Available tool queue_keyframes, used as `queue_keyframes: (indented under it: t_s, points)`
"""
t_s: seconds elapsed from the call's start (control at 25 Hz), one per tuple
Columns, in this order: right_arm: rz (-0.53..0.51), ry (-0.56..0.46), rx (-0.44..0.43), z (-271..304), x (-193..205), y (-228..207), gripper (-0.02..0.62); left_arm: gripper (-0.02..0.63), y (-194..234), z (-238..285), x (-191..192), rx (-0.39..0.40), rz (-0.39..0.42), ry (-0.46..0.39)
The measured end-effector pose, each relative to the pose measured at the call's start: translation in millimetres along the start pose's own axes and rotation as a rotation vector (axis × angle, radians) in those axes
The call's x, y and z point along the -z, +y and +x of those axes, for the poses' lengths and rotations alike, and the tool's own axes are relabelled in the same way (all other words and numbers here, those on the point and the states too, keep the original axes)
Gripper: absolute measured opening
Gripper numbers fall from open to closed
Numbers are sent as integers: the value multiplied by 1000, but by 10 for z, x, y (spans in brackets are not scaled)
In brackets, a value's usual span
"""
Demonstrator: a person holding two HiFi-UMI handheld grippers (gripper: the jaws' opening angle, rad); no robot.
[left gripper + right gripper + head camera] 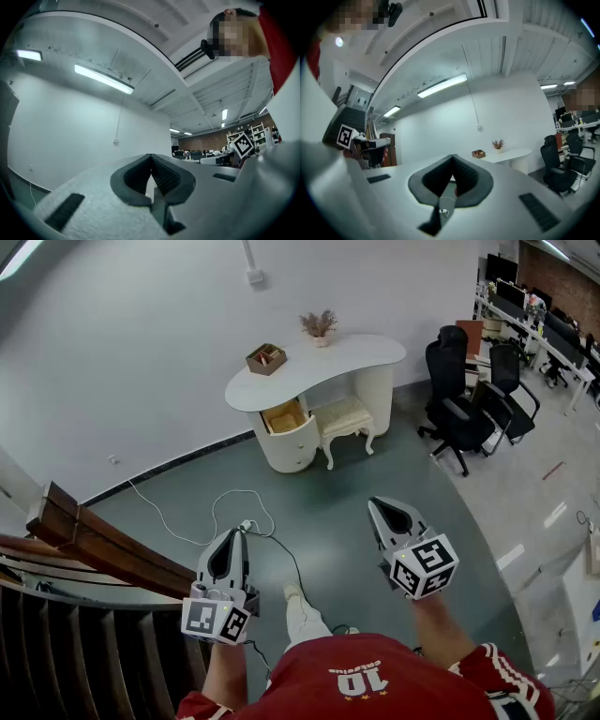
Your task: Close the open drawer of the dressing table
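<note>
Both closed and empty, your left gripper and right gripper point toward the far-off open, wood-lined drawer

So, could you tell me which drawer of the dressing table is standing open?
The top drawer of the dressing table, beside the stool: it is pulled out, showing its wooden inside, whereas the front below it sits flush.

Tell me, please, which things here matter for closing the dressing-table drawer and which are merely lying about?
For the job: dressing table; its open drawer; left gripper and right gripper, both shut and empty.
Lying about: stool; wooden box; dried flowers; office chairs; floor cable.
</note>
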State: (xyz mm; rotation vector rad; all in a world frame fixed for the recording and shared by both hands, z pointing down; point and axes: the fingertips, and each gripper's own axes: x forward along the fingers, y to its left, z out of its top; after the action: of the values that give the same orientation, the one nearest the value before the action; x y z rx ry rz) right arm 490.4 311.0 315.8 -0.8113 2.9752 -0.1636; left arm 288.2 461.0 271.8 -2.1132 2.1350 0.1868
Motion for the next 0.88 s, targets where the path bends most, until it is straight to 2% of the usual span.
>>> queue_keyframes:
  t_s: [0.24,0.48,0.88]
  points:
    - [-1,5,0,11,-28,-5,3,3,11,-8,-10,-11,8,12]
    - [1,0,0,99,-61,-40,3,4,18,83,17,14,-14,15]
    - [-3,-7,-35,465,-58,22,5,3,310,231,148,2,-14,34]
